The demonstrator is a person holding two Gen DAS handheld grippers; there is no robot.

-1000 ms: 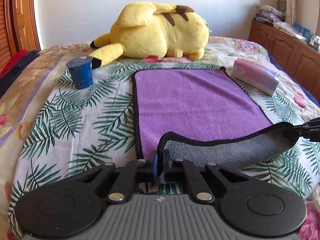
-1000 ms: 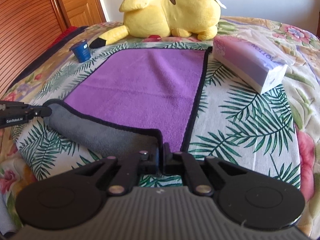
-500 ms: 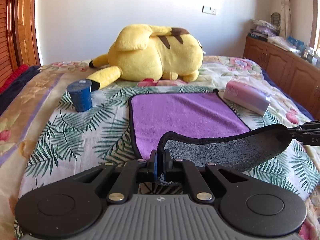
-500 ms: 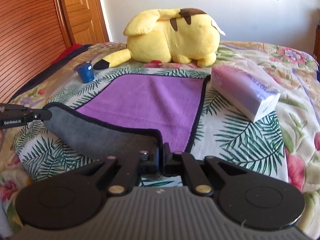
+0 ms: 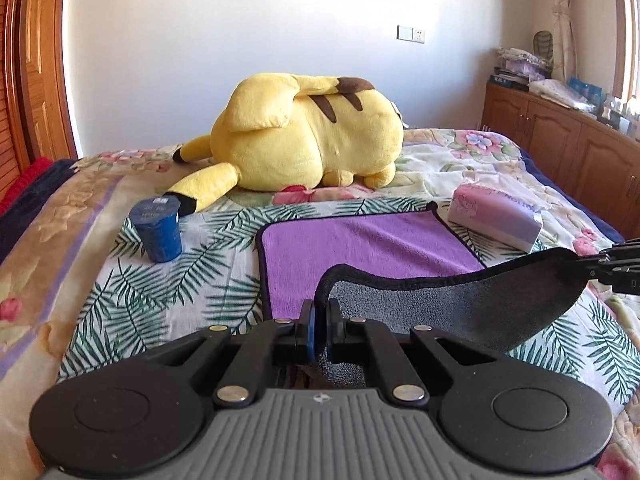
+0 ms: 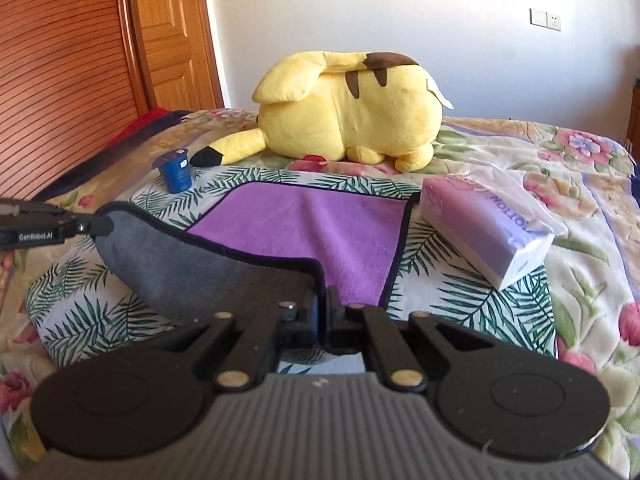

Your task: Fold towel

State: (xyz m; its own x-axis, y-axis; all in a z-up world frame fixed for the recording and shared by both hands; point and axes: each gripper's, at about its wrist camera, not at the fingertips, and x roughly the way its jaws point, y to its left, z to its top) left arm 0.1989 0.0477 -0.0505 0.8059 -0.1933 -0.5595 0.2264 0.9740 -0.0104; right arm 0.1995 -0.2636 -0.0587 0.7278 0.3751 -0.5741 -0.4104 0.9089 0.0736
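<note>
A purple towel (image 5: 368, 244) with a grey underside and black trim lies on the bed; it also shows in the right wrist view (image 6: 320, 224). Its near edge is lifted, grey side (image 5: 460, 304) showing. My left gripper (image 5: 320, 320) is shut on the towel's near left corner. My right gripper (image 6: 322, 312) is shut on the near right corner. Each gripper shows at the edge of the other's view, the right one (image 5: 616, 268) and the left one (image 6: 52, 228). The lifted edge hangs between them above the bed.
A big yellow plush toy (image 5: 304, 140) lies beyond the towel. A blue cup (image 5: 158, 230) stands left of the towel. A purple tissue pack (image 5: 496, 216) lies right of it. Wooden cabinets (image 5: 560, 148) stand to the right, a wooden door (image 6: 172, 40) to the left.
Both grippers have risen and carried the towel's near edge up and forward. More grey underside shows and less purple remains visible.
</note>
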